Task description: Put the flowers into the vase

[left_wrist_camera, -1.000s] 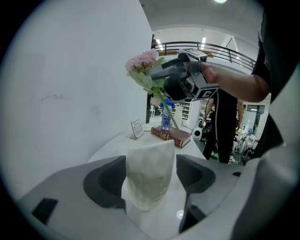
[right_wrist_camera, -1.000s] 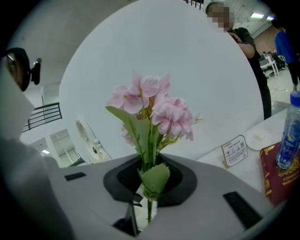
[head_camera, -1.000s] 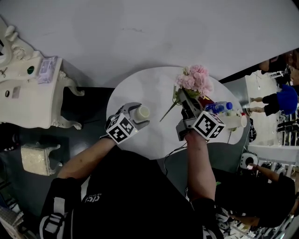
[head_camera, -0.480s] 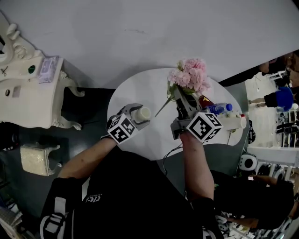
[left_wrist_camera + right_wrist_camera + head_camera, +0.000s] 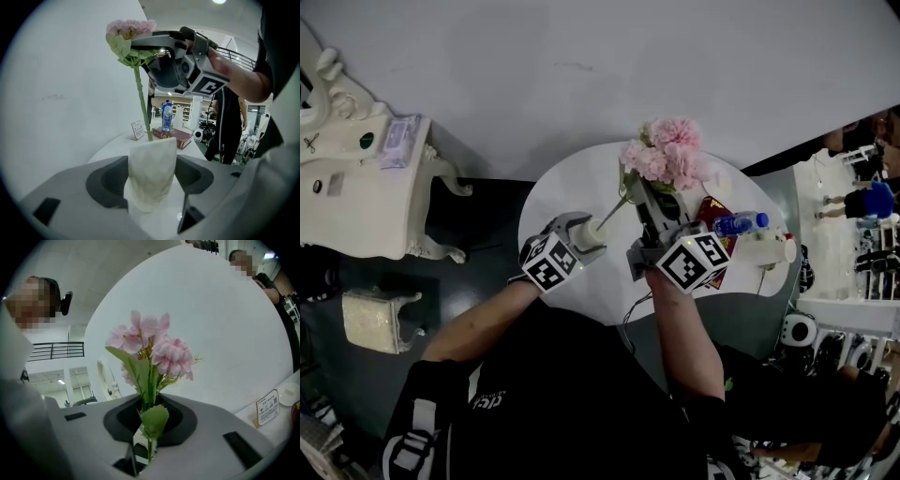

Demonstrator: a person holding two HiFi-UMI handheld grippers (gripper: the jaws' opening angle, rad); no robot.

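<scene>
Over the surface (image 5: 567,183), with the left hand-held gripper (image 5: 584,236) clamping the vase (image 5: 152,173) and the right hand-held gripper (image 5: 647,199) clamping the flowers (image 5: 154,352), the stem (image 5: 142,112) would best have been lowered straight into it.

We see a round white table (image 5: 546,204) bearing a dark red hardcover book (image 5: 173,135), a clear blue-labelled plastic bottle (image 5: 166,118) and a small white sign card (image 5: 137,129).
</scene>
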